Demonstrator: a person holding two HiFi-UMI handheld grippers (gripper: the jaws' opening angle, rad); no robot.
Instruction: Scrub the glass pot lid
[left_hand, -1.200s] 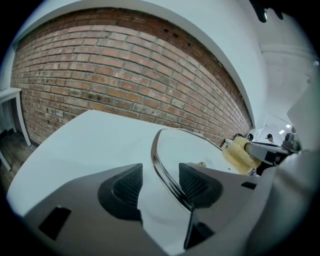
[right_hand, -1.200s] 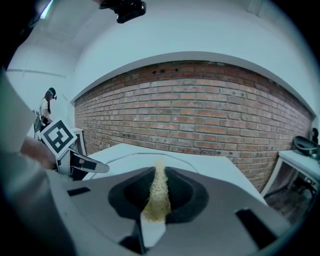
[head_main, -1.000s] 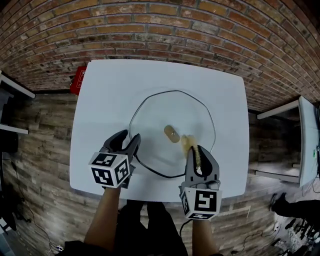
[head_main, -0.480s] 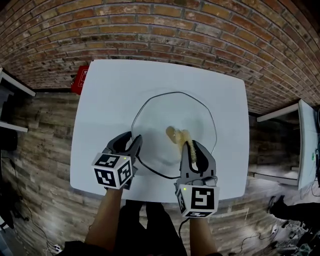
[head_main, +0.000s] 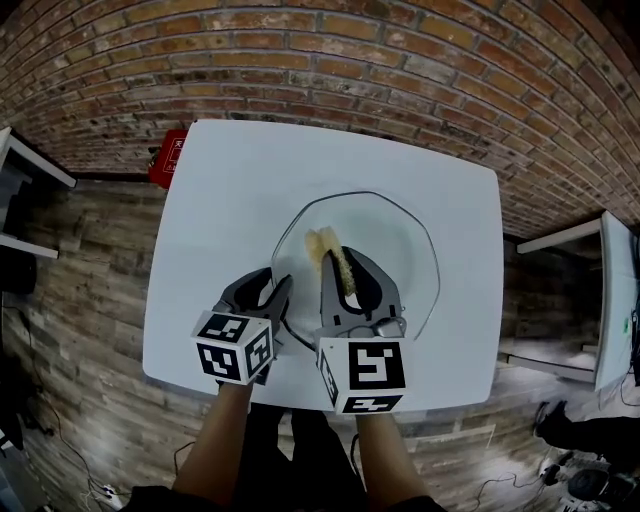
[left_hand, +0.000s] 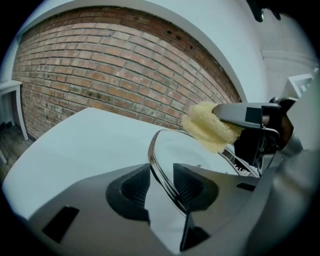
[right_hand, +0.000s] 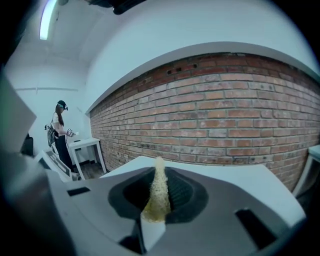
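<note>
Glass pot lid (head_main: 400, 255) lies on the white desk (head_main: 230, 180), roughly centre, a bit toward 3 o'clock. The brick wall (head_main: 300, 60) runs past the desk's 12 o'clock edge.

Left claw (head_main: 268, 288) sits at the lid's 8 o'clock rim. Its jaws have just been closing, and the metal rim runs between the pads, so I read it as clenched on the rim to pin the lid.

Right claw (head_main: 347, 260) is clenched on a yellow sponge (head_main: 325, 243), squeezed thin between its pads. The sponge tip sticks out toward 11 o'clock over the lid's 10 o'clock part. Can't tell if the sponge touches the glass; in the left gripper view it looks slightly above it.

Step, as I judge it: scrubbing is under way or about to make contact, with the lid braced.

Risks:
- The rim grip is narrow and on slick metal. A hard sideways sponge stroke could pop the rim out, and the lid would skate across the smooth desk toward 3 o'clock.
- Only a short sponge tip sticks out, so pressing down steeply could put the hard claw tips on the glass, causing a scratch or chatter.
- The sponge is pinched thin and drag on the glass could pull it out of the pads.
- The two claws sit just beside each other, so a stroke back toward 7 o'clock could knock the right claw into the left and break the hold.
</note>
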